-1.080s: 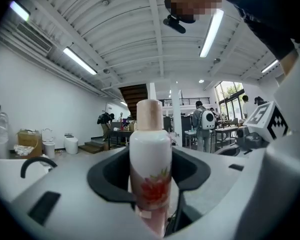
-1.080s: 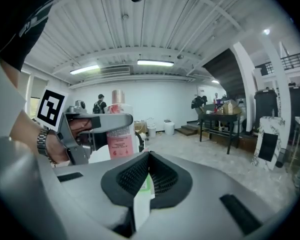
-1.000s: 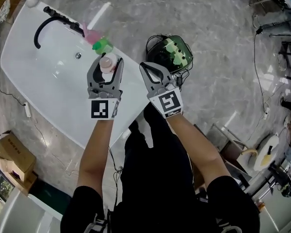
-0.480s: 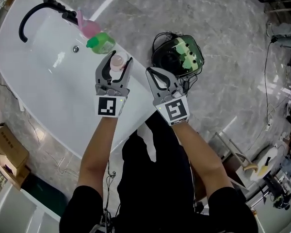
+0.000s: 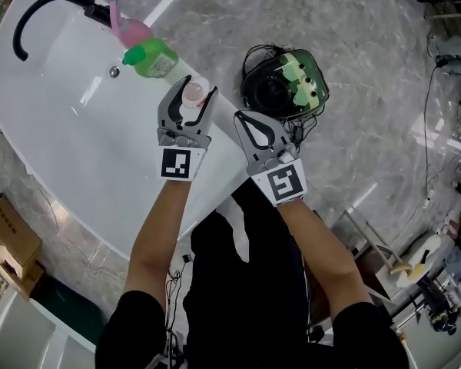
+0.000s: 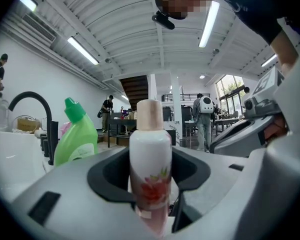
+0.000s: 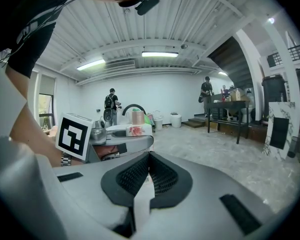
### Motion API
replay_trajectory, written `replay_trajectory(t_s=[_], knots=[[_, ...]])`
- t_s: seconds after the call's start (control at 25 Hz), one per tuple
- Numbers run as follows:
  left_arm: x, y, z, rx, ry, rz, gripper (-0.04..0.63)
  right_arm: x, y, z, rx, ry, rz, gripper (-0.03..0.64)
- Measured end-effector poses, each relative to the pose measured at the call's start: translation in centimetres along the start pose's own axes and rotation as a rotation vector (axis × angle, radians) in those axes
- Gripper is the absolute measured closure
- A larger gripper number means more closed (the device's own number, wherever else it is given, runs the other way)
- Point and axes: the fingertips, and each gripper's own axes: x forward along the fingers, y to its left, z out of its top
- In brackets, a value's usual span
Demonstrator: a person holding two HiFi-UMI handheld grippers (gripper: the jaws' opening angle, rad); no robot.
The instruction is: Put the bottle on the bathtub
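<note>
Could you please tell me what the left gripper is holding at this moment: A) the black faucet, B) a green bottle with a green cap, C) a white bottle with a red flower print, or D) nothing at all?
C: in the left gripper view, the left gripper has its jaws closed on the white bottle, while the green bottle stands apart from it.

- Grey marbled floor [image 5: 369,68], glossy with light streaks.
- White ribbed ceiling [image 6: 140,29] carrying long strip lights [image 6: 82,50].
- White walls [image 7: 160,96]; dark table [image 7: 230,104] near a staircase [image 7: 195,122].
</note>
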Motion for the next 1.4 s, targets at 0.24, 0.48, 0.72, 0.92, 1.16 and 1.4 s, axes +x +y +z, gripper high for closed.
replay_trajectory(t_s=[0.24, 0.48, 0.72, 0.92, 1.16, 1.4], knots=[[0.0, -0.2, -1.3, 0.038, -0.022, 0.003, 0.377, -0.1, -0.2, -1.1, 0.019, 0.000, -0.013, 0.604], [-0.4, -0.2, -0.9, 0.060, -0.078, 0.003, 0.376, -0.2, -0.5, -1.6, 0.012, 0.012, -0.013, 0.604], [-0.3, -0.3, -1.3, 0.012, -0.043, -0.022, 0.374, -0.1, -0.2, -1.0, 0.003, 0.011, -0.012, 0.604], [-0.2, 0.0, -1.2, -0.012, -0.019, -0.036, 0.326, -0.1, -0.3, -0.2, 0.010, -0.001, -0.015, 0.604], [-0.7, -0.4, -1.8, 0.010, 0.040, -0.053, 0.156, -0.2, -0.1, 0.5, 0.017, 0.009, -0.011, 0.604], [-3.2, -0.1, -0.6, -0.033, 0.082, -0.018, 0.160, -1.6, 0.5, 2.5, 0.011, 0.008, -0.029, 0.604]])
